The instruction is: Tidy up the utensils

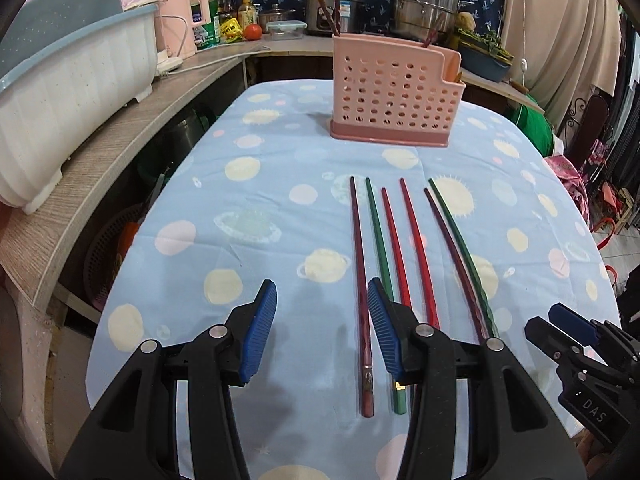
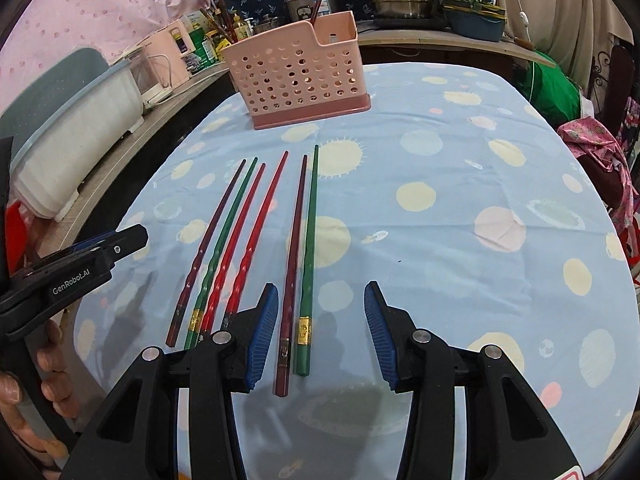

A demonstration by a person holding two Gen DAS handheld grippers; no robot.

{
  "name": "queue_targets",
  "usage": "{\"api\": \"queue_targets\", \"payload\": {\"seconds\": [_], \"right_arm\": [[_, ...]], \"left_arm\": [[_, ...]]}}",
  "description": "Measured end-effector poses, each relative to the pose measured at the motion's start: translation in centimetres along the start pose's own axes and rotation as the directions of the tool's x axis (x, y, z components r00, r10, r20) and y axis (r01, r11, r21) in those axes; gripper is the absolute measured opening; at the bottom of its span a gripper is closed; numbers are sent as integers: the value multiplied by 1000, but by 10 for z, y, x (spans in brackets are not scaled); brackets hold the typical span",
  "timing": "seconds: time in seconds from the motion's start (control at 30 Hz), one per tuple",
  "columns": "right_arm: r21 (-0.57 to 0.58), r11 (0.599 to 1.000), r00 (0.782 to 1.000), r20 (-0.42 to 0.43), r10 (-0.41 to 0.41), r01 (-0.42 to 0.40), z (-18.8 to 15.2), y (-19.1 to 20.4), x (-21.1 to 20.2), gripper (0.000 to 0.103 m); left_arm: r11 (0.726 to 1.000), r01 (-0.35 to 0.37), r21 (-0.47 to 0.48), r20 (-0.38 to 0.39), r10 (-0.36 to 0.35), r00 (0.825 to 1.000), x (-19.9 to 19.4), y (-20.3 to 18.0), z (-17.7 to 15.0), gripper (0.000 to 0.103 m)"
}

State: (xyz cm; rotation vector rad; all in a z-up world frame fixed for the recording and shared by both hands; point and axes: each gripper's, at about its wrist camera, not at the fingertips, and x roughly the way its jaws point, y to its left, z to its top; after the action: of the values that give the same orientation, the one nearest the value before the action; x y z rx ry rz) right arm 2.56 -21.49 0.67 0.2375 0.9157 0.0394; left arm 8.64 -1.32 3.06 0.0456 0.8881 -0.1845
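Several chopsticks lie side by side on the blue planet-print tablecloth [image 1: 248, 200]: a dark maroon one [image 1: 359, 272], a green one [image 1: 380, 248], red ones [image 1: 396, 248], then a maroon and green pair [image 1: 460, 256]. A pink perforated utensil holder [image 1: 394, 92] stands at the table's far side, with chopsticks in it. My left gripper [image 1: 322, 332] is open and empty, with the leftmost maroon chopstick between its pads. My right gripper [image 2: 320, 332] is open and empty over the handle ends of the maroon [image 2: 290, 280] and green [image 2: 308, 248] pair. The holder also shows in the right wrist view [image 2: 296, 72].
A white dish rack [image 1: 68, 100] sits on the wooden counter [image 1: 100, 160] to the left. Pots [image 1: 424, 4], bottles and a tomato [image 1: 253, 32] stand behind the table. Clothes and a chair [image 2: 600, 152] are at the right edge.
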Motion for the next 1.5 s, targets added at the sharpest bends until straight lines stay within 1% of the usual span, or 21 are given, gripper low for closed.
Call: {"api": "queue_targets", "payload": {"seconds": [0.07, 0.13, 0.23, 0.53, 1.1, 1.33, 1.43, 1.5], "right_arm": [[-5, 1000, 1000, -10, 1, -1, -3, 1, 3, 41], [-9, 1000, 1000, -20, -2, 2, -5, 2, 7, 34], [-15, 1000, 999, -36, -6, 5, -9, 3, 13, 29], [-22, 1000, 998, -70, -5, 4, -14, 5, 23, 21], [-31, 999, 997, -70, -31, 29, -17, 3, 28, 12], [-32, 999, 997, -69, -31, 29, -18, 3, 28, 11], [-32, 999, 997, -68, -32, 30, -18, 2, 28, 11], [-34, 999, 997, -68, -33, 31, -17, 2, 29, 11]], "left_arm": [[1000, 3, 2, -13, -3, 1000, 3, -1, -4, 45], [1000, 6, 4, -22, -5, 1000, 6, -2, -7, 45], [1000, 11, 6, -34, -11, 999, 8, -3, -10, 45], [1000, 24, 13, -70, -23, 997, 17, -6, -21, 45], [998, 45, 33, -110, -41, 993, 26, -15, -34, 45], [999, 45, 30, -146, -40, 989, 36, -14, -41, 44], [998, 39, 39, -138, -34, 990, 36, -14, -43, 43], [998, 36, 45, -135, -29, 990, 35, -15, -44, 40]]}}
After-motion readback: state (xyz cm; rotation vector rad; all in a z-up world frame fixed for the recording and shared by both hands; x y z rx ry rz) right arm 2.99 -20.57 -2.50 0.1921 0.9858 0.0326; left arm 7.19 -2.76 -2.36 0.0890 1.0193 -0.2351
